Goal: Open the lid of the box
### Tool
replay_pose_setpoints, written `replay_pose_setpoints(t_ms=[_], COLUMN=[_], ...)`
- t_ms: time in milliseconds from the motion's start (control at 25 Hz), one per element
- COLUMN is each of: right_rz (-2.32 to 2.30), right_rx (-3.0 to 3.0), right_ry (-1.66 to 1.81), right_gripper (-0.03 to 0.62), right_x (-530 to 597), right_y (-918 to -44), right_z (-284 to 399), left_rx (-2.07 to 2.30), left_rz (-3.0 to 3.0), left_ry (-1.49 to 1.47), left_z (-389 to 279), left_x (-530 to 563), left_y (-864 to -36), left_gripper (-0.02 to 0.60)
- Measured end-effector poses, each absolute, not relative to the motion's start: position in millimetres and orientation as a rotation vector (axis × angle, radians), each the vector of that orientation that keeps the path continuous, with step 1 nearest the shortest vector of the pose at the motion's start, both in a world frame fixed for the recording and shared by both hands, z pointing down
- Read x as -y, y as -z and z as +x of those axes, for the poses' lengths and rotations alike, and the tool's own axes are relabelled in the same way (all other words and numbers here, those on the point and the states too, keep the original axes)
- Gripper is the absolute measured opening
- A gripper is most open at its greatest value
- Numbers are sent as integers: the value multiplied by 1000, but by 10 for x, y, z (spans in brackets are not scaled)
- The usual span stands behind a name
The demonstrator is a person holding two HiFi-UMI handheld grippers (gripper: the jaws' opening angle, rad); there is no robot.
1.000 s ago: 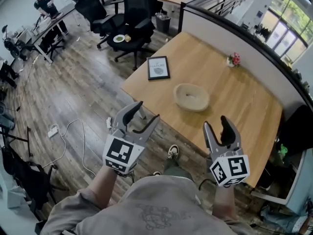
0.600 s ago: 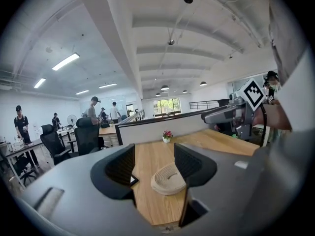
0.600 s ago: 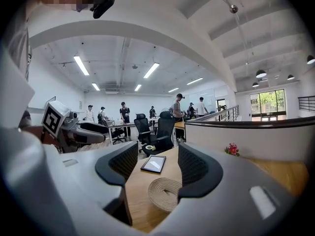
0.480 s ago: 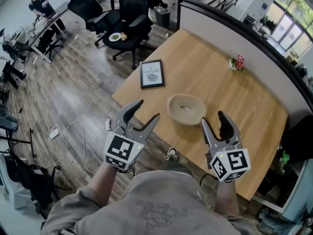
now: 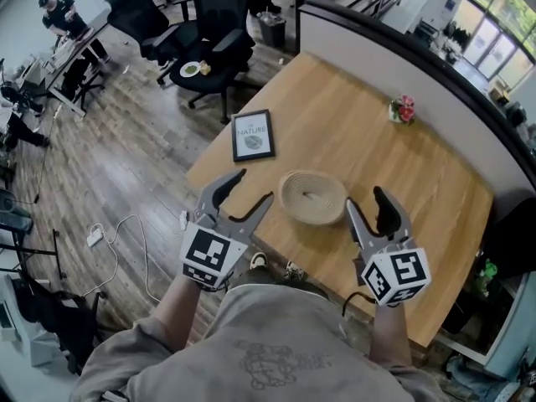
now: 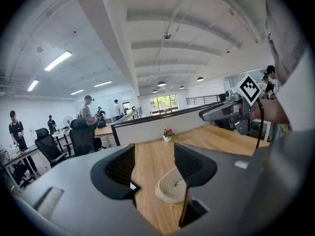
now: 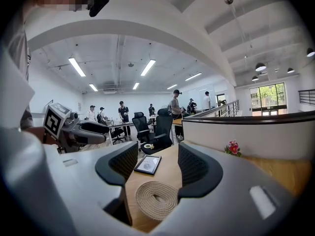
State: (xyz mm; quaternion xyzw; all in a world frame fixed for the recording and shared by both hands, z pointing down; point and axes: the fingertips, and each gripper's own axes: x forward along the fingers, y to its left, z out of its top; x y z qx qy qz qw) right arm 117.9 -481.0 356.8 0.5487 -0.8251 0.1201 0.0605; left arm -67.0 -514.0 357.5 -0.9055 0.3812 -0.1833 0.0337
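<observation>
place: open-plan office | evidence: swivel chairs point(image 5: 219, 7), desks point(image 5: 86, 38), wooden table point(image 5: 360, 145)

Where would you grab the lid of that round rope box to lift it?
Probably by the lid's near rim, coming from the table's front edge, where the open right gripper hovers. The rope box is low, round and wide, likely too broad for the jaws to span, and its coiled top looks flat; I cannot make out a knob.

Mostly bare wooden table point(image 5: 394, 166) with open room all around the round woven box point(image 5: 312, 197); a flat framed picture point(image 5: 253, 135) lies near its left, a flower pot point(image 5: 402, 108) well beyond.
</observation>
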Motion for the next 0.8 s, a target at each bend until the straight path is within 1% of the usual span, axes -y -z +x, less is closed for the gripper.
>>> replay_pose_setpoints(t_ms=[520, 640, 800], right_rz=[1716, 1686, 1634], right_rx=[2418, 2405, 2379], right_ry=[-440, -455, -459], right_gripper=[241, 241, 241], right_x=[4811, 4820, 4870], right_y=[-3721, -3833, -4032], right_z=[1115, 1029, 901], left_rx=[-933, -832, -720], left_rz=[-2794, -2776, -2786], left_ry=[547, 509, 536], left_z=[-738, -742, -747], left_x=[5402, 5487, 5593], left_y=[-3653, -3763, -4034], left_gripper=[252, 252, 253])
